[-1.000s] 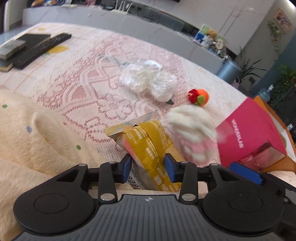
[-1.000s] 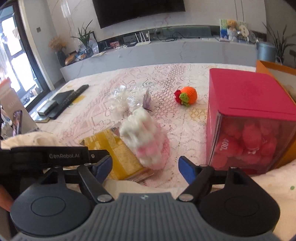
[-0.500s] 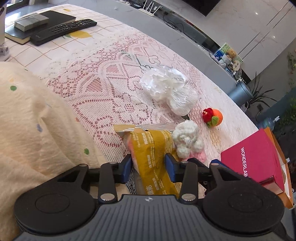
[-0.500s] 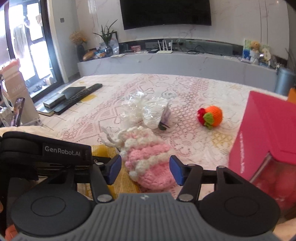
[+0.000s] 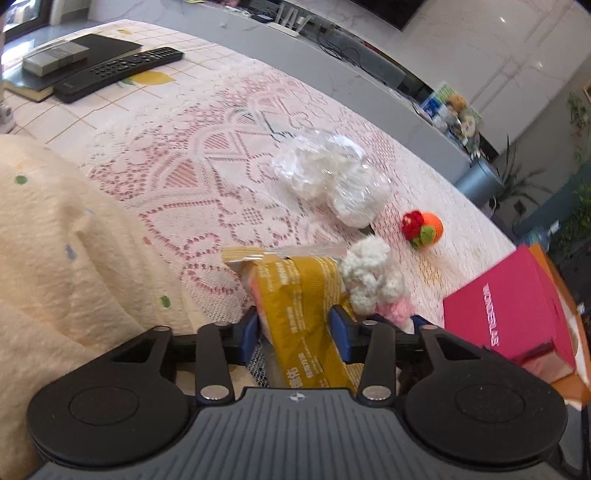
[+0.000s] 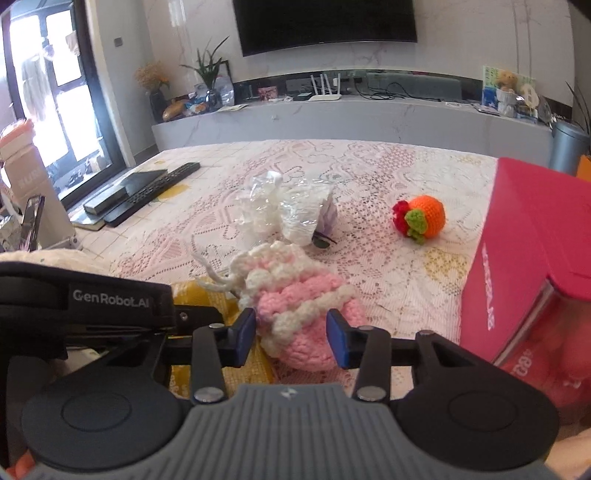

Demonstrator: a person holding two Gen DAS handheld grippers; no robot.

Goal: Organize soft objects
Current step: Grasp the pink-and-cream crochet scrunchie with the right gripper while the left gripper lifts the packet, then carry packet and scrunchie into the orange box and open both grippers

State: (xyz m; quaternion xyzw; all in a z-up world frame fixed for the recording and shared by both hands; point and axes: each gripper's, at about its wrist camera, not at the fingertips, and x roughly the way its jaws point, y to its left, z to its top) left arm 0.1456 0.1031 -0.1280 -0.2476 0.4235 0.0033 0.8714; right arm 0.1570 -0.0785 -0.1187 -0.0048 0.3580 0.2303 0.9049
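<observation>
sunlit room: wall television (image 6: 327,24), grey ledge (image 6: 351,118), perhaps marble walls.

Snack packet (image 5: 306,314) lies on the tablecloth (image 5: 177,173), knitted pouch (image 6: 295,306) touching its right side. Plastic bag (image 6: 288,210) behind both; crochet ball (image 6: 421,216) right of the bag. Box (image 6: 532,236) far right. Remote (image 5: 118,72) far left.

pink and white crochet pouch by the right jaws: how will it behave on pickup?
The crochet pouch looks soft yarn, so it will likely squash and sag. Its bumpy knit should resist slipping. The loose drawstring may dangle or snag.
</observation>
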